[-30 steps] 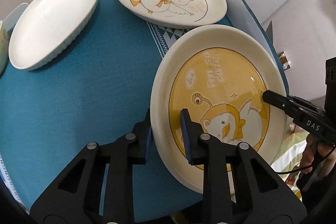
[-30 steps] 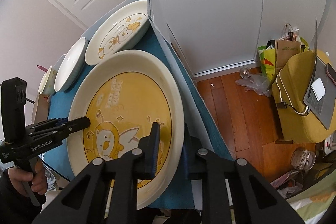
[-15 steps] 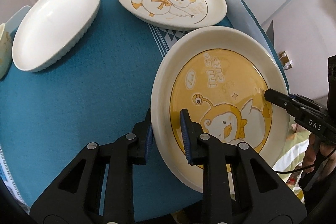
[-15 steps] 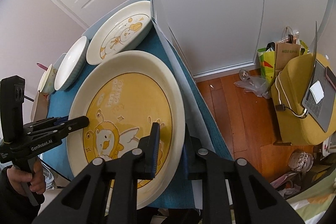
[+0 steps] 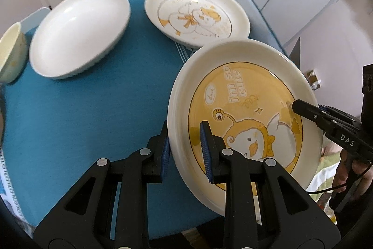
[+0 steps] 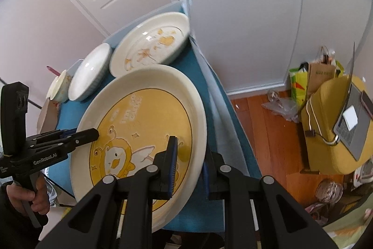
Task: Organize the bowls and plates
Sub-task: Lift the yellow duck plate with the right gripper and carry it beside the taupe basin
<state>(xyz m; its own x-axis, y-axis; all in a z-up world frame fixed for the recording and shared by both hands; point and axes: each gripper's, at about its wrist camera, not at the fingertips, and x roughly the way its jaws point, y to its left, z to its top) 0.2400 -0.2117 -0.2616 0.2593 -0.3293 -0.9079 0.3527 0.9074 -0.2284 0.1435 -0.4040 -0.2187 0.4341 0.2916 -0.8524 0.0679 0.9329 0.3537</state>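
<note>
Plate, large, yellow point(image 5: 244, 109): clamped at two opposite rim points, my left gripper point(image 5: 184, 151) on one edge and my right gripper point(image 6: 187, 165) on the other. Each pair of jaws is nearly closed, one pad above the rim and one beneath. The plate sits tilted between the two tools, clear of the blue cloth point(image 5: 88, 109) as far as I can judge, though the underside is hidden.

Plate, duck drawing point(image 5: 198, 15): flat on the cloth, just beyond the far edge of the held plate, ahead of my left jaws.

Dish, white, deep point(image 5: 79, 32): on the cloth, ahead and to the side of my left jaws, apart from the duck plate.

Bowl, small, cream point(image 5: 10, 55): at the cloth's edge, past the white dish.

Step in hand, as I judge it: carrying the yellow plate across to stack or re-place it. To do this well I would move both hands together so neither rim grip twists, bring the plate level before lowering, and keep its leading edge above the duck plate's rim until it is centred. The glaze looks slick, so I would not slacken either grip until the base is fully resting.
</note>
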